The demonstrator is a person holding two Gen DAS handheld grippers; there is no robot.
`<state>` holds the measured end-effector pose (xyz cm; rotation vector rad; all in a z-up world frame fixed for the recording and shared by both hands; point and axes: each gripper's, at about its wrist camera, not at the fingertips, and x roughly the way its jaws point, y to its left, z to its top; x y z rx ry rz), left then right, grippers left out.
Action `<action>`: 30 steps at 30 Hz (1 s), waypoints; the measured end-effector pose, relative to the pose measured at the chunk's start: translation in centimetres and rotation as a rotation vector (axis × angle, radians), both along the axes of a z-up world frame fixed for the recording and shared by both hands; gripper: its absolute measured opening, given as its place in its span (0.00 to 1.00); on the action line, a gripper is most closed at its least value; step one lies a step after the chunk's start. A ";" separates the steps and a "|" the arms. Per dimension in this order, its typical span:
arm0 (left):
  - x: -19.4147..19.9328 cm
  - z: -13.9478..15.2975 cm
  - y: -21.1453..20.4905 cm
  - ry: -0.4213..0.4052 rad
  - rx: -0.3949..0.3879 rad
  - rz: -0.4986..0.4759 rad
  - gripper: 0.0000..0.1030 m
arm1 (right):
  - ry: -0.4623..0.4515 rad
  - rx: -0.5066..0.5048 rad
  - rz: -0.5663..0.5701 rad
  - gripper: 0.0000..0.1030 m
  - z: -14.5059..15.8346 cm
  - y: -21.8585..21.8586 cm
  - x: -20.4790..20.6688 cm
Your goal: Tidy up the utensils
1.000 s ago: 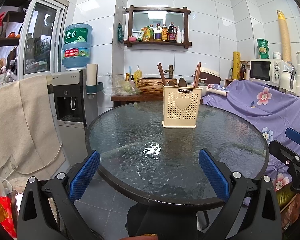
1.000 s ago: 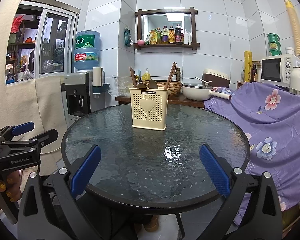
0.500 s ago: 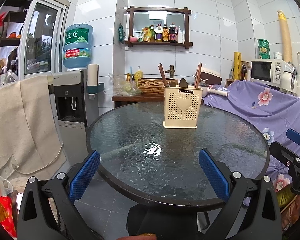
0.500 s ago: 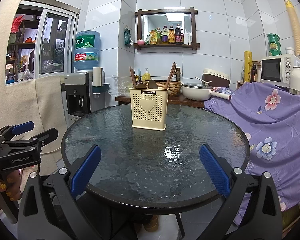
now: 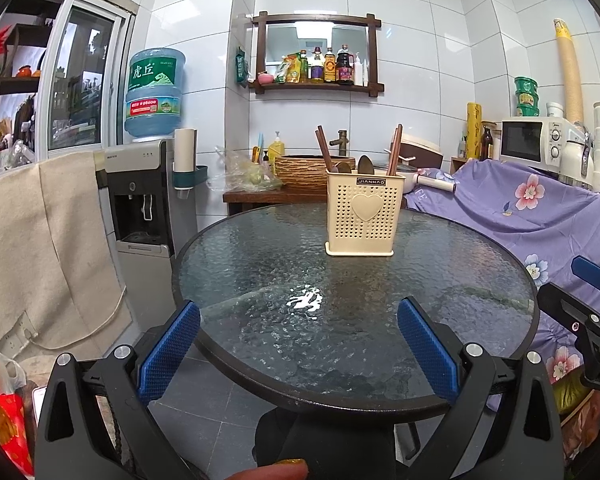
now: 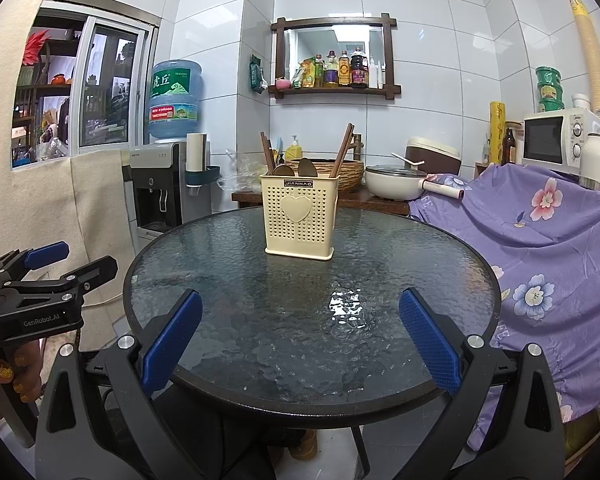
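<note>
A cream perforated utensil holder with a heart on its front stands upright toward the far side of a round glass table. Brown chopsticks and wooden spoons stick out of its top. My left gripper hovers open at the table's near edge, nothing between its blue pads. My right gripper is likewise open and empty, held at the near edge. Each gripper shows at the side of the other's view.
A water dispenser with a blue bottle stands left of the table. A purple flowered cloth covers furniture on the right, with a microwave behind. A wooden counter with a basket and pot lies beyond the table.
</note>
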<state>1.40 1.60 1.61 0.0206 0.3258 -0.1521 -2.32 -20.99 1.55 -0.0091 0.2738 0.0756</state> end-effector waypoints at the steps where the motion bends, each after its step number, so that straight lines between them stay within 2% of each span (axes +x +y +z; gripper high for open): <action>1: 0.0 0.0 0.0 0.000 0.000 0.001 0.94 | 0.000 -0.001 -0.001 0.94 0.0 0.0 0.0; 21: 0.0 -0.1 0.0 0.003 0.001 0.000 0.94 | 0.002 -0.001 0.000 0.94 0.0 0.0 0.0; 30: 0.1 -0.4 0.4 0.006 -0.024 -0.001 0.94 | 0.005 -0.003 -0.002 0.94 -0.3 -0.1 0.1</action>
